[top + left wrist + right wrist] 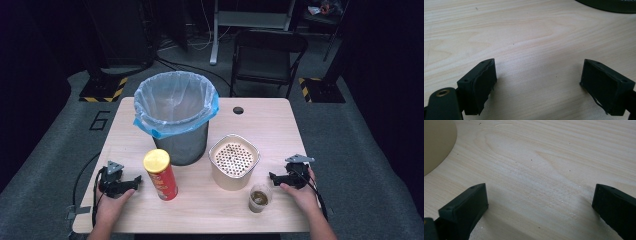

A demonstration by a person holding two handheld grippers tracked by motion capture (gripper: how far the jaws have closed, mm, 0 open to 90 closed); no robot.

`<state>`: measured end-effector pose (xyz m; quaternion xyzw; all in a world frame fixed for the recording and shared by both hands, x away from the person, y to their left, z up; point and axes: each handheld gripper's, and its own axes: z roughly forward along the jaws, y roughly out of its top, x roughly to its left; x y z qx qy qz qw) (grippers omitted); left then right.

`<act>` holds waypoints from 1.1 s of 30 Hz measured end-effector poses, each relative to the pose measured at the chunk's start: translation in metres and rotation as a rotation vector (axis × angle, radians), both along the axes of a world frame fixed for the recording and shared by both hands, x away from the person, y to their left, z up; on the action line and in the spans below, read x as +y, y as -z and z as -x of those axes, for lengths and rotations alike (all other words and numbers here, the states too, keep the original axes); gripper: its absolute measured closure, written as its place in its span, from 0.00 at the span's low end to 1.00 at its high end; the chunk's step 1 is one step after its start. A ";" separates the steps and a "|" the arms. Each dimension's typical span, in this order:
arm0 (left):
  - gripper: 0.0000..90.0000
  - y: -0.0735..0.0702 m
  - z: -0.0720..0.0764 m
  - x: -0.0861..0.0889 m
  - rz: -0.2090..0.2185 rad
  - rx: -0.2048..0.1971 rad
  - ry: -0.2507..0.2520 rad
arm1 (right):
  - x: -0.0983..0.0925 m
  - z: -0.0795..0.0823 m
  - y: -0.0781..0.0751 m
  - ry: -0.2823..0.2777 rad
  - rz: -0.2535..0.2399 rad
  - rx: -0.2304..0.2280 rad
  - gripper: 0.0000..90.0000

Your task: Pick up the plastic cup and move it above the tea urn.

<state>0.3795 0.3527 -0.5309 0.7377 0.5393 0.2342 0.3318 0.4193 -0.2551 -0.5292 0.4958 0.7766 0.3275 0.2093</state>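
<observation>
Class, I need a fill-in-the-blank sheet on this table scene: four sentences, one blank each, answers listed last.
1. The bin is lined with a ____ bag.
2. The red can has a ____ lid.
3. The jaws of the left gripper stand ____.
4. The cup stands nearest the ____ gripper.

Answers: blue; yellow; open; right

A light wooden table [280, 125] carries a grey metal waste bin lined with a pale blue plastic bag [176, 117] toward its far edge. A red cylindrical crisp can with a yellow lid [160, 175] stands near the front edge. A cream square container with a perforated insert [233, 161] sits right of centre, a small clear cup of brownish liquid [259, 198] just in front. A black folding chair [267, 56] stands beyond the table.
</observation>
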 end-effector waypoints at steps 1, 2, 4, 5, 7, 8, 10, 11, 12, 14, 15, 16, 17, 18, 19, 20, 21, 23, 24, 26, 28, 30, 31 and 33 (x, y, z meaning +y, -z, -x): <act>0.14 0.001 -0.001 0.000 0.006 -0.007 0.000 | 0.000 0.001 0.000 0.006 -0.003 0.003 0.00; 0.14 0.001 -0.001 0.000 0.005 -0.006 0.001 | 0.000 0.001 0.000 0.006 -0.001 0.004 0.00; 0.14 0.001 -0.001 0.000 0.007 -0.007 0.001 | 0.000 0.001 0.000 0.006 -0.001 0.003 0.00; 0.14 0.000 0.000 0.001 0.001 0.006 0.007 | 0.000 0.001 0.000 0.007 -0.002 0.004 0.00; 0.14 0.000 0.000 0.001 0.005 -0.007 0.003 | 0.000 0.001 0.000 0.007 -0.002 0.003 0.00; 0.15 0.000 0.000 0.001 0.001 -0.004 0.004 | 0.001 0.000 0.000 0.010 0.001 0.001 0.00; 0.15 0.000 0.000 0.001 0.004 -0.007 0.003 | 0.001 0.000 0.000 0.013 0.000 0.000 0.00; 0.15 0.000 0.000 0.001 0.004 -0.007 0.003 | 0.001 0.000 0.000 0.013 0.000 0.000 0.00; 0.15 0.000 0.000 0.001 0.006 -0.009 0.000 | 0.001 0.000 0.000 0.012 0.001 -0.001 0.00; 0.15 0.000 0.000 0.001 0.004 -0.009 0.000 | 0.001 0.000 0.000 0.014 0.005 -0.005 0.00; 0.15 0.000 0.000 0.001 0.004 -0.009 0.000 | 0.002 0.001 0.000 0.018 0.004 -0.002 0.00; 0.16 0.000 0.000 0.001 0.006 -0.010 -0.002 | 0.003 0.001 0.000 0.030 -0.005 0.001 0.00; 0.16 0.000 0.000 0.001 0.006 -0.010 -0.002 | 0.003 0.001 0.000 0.030 -0.005 0.001 0.00; 0.16 0.000 0.000 0.000 0.006 -0.010 -0.002 | 0.003 0.001 0.000 0.030 -0.006 0.001 0.00; 0.16 0.000 0.000 0.000 0.006 -0.010 -0.002 | 0.003 0.001 0.000 0.030 -0.006 0.001 0.00; 0.16 0.000 0.000 0.000 0.005 -0.009 -0.002 | 0.003 0.001 0.000 0.030 -0.006 0.001 0.00; 0.16 0.000 0.000 0.000 0.005 -0.009 -0.002 | 0.003 0.001 0.000 0.030 -0.006 0.001 0.00; 0.16 0.000 0.000 0.000 0.004 -0.010 -0.002 | 0.004 0.002 0.000 0.033 -0.008 0.001 0.01; 0.16 0.000 0.000 0.000 0.004 -0.010 -0.002 | 0.004 0.002 0.000 0.033 -0.008 0.001 0.01; 0.16 0.000 0.000 0.000 0.004 -0.010 -0.002 | 0.003 0.002 0.000 0.031 -0.007 -0.002 0.01; 0.16 0.000 0.000 0.000 0.004 -0.010 -0.002 | 0.003 0.002 0.000 0.031 -0.007 -0.002 0.01; 0.16 0.000 0.000 0.000 0.005 -0.010 -0.002 | 0.003 0.002 0.000 0.031 -0.007 -0.002 0.01; 0.16 0.000 0.000 0.000 0.005 -0.010 -0.003 | 0.003 0.002 0.000 0.031 -0.007 -0.001 0.01; 0.16 0.000 0.000 0.000 0.005 -0.010 -0.003 | 0.003 0.002 0.000 0.030 -0.007 -0.001 0.01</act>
